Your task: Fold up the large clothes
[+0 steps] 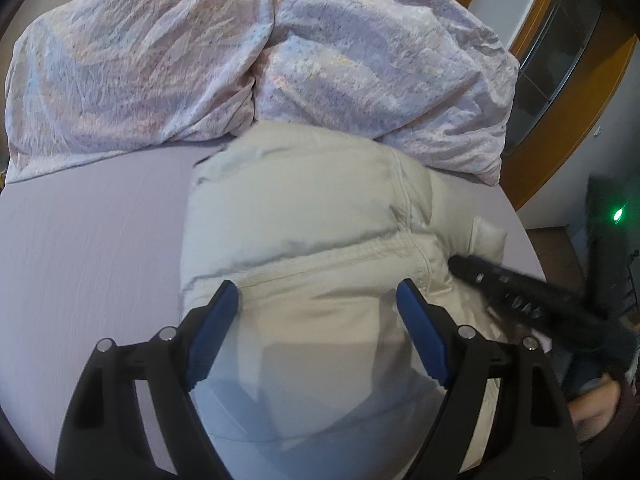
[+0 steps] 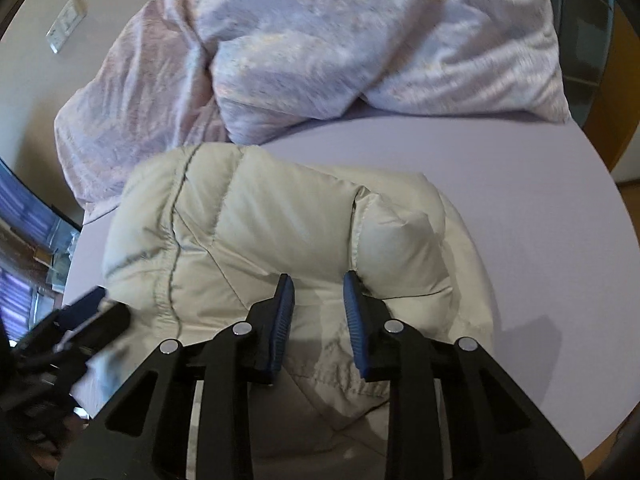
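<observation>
Both hand-held grippers hover over the same garment. On the left hand-held gripper (image 1: pixel 318 294) the blue pads stand wide apart with nothing between them; on the right hand-held gripper (image 2: pixel 319 286) the pads are closer together yet parted, and no cloth looks pinched, though its tips sit right at the fabric.

Directly beneath and ahead of both lies the cream quilted puffer jacket (image 1: pixel 312 216), gathered into a thick, rounded bundle. Seams and a folded-over panel lie on top in the right wrist view (image 2: pixel 280 232). Judging by that compact shape, several folds seem already made; what probably remains is a last tuck or pressing flat, since the bundle is puffy and loose-edged near the grippers.

Under the jacket spreads the smooth lilac bed sheet (image 1: pixel 100 220), bare to the left of the left gripper and to the right of the right one. Beyond the jacket, a crumpled pastel-patterned duvet (image 1: pixel 200 60) is heaped. Farther off right, orange-brown wooden furniture (image 1: pixel 568 128) borders the bed.
</observation>
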Demonstrator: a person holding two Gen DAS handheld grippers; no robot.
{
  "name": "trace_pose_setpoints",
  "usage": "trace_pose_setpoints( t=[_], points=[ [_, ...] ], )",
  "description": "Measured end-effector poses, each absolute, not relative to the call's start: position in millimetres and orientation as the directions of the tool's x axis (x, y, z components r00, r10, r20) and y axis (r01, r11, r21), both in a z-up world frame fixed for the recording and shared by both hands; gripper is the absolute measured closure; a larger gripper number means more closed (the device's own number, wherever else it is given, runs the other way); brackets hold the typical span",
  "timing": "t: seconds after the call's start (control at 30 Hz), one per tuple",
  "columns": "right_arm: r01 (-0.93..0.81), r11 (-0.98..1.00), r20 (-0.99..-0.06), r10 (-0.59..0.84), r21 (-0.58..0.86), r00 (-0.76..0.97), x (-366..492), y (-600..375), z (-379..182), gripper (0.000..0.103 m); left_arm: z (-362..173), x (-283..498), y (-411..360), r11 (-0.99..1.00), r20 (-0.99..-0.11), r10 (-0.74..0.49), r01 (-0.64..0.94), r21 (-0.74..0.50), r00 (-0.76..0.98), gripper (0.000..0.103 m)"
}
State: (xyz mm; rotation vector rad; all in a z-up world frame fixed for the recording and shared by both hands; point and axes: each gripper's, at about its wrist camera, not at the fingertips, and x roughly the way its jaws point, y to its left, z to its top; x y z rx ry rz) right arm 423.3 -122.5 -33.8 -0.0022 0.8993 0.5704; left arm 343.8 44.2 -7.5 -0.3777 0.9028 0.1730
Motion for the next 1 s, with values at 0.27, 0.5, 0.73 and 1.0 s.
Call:
trace_pose_setpoints(
  t=[0.27,0.5,0.73,1.0],
  points=[
    [-0.441,0.853,-0.73,0.487,0.28,0.479,428,-137,-62,0.079,-10,347,54,0.915,-0.797,0.01,-0.326,-0.235,0.604,0.022],
    [-0.445,0.855,-0.715,0.486,0.268,0.503,423,-139,-74,0.08,-11,348,54,0.919,-0.792,0.047,-0.336,-0.205,0.609,0.021],
    [-0.464,0.844,-0.672,0.51,0.27,0.537,415,-146,-83,0.08,-17,347,54,0.918,-0.788,0.072,-0.349,-0.187,0.611,0.018],
    [-0.454,0.862,-0.698,0.468,0.225,0.542,412,-138,-39,0.056,-4,347,52,0.931,-0.765,0.128,-0.342,-0.126,0.631,0.017]
  ],
)
